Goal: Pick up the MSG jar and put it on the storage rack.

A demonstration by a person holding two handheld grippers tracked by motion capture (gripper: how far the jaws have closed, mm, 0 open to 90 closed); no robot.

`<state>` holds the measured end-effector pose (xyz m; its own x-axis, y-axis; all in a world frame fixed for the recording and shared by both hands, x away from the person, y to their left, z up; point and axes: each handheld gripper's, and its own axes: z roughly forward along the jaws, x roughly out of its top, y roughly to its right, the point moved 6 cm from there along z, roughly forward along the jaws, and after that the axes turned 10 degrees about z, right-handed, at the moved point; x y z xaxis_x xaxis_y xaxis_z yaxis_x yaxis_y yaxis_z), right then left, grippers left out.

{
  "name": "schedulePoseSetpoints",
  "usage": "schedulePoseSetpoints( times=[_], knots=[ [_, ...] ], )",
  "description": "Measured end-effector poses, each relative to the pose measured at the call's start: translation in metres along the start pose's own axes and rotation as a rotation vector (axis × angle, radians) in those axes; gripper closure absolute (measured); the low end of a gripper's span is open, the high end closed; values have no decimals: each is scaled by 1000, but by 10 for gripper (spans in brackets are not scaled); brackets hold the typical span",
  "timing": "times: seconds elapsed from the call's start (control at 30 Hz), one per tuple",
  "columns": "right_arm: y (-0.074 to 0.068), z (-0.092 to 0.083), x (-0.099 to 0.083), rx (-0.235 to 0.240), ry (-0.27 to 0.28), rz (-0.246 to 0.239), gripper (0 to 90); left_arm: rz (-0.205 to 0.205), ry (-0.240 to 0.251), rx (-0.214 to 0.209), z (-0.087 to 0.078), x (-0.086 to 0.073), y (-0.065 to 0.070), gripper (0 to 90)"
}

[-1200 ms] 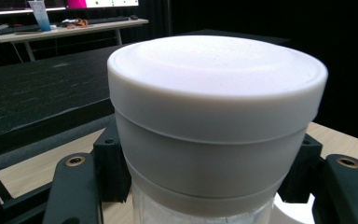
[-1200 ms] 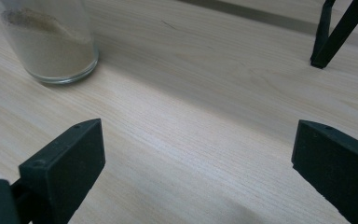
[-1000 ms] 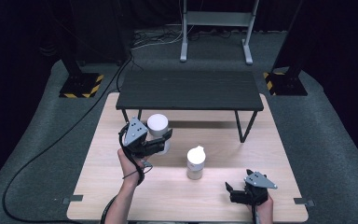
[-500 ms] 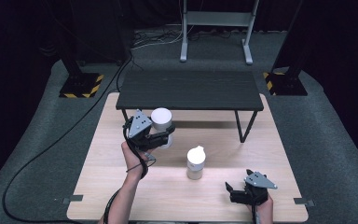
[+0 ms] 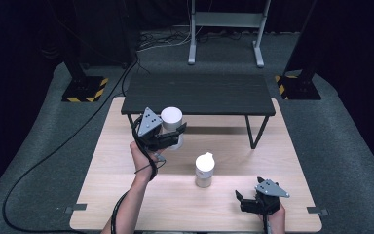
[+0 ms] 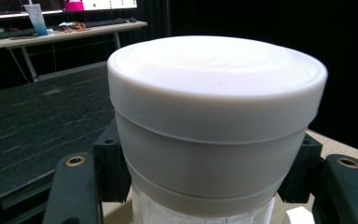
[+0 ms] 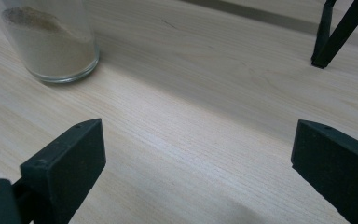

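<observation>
1. The left gripper (image 5: 168,136) is clamped on a white-lidded jar (image 5: 171,124); from above, its jaws sit on either side of the jar's body, below the lid.
2. In the left gripper view the jar (image 6: 214,126) stands squarely between the two black jaws, with the pads pressed against its sides just under the broad white cap. The cap is well above the jaw tips.
3. The jar stands upright, long axis vertical, flat lid facing up. It is over the far left part of the wooden table (image 5: 297,161), close to the front edge of the low black table (image 5: 199,92) that stands across the back.
4. The person's left hand (image 5: 143,158) grips the gripper from below and behind, with the forearm coming in from the near edge.
5. A second jar (image 5: 204,169), glass with a white top and pale powder inside, stands upright near the middle of the wooden table, well apart from the held one.
6. The right gripper (image 5: 253,201) rests low at the near right of the table. Its jaws are spread wide with bare wood between them, and the powder jar (image 7: 51,42) is off to one side ahead.
</observation>
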<state>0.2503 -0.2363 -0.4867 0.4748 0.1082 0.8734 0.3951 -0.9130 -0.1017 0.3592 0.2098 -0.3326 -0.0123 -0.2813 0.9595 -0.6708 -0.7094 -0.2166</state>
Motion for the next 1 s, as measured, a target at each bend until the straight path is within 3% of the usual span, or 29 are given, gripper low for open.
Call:
schedulePoseSetpoints(
  times=[1.0],
  knots=[
    [0, 0, 0, 1, 0, 0, 24, 25, 30, 15, 18, 30, -9, 349]
  ],
)
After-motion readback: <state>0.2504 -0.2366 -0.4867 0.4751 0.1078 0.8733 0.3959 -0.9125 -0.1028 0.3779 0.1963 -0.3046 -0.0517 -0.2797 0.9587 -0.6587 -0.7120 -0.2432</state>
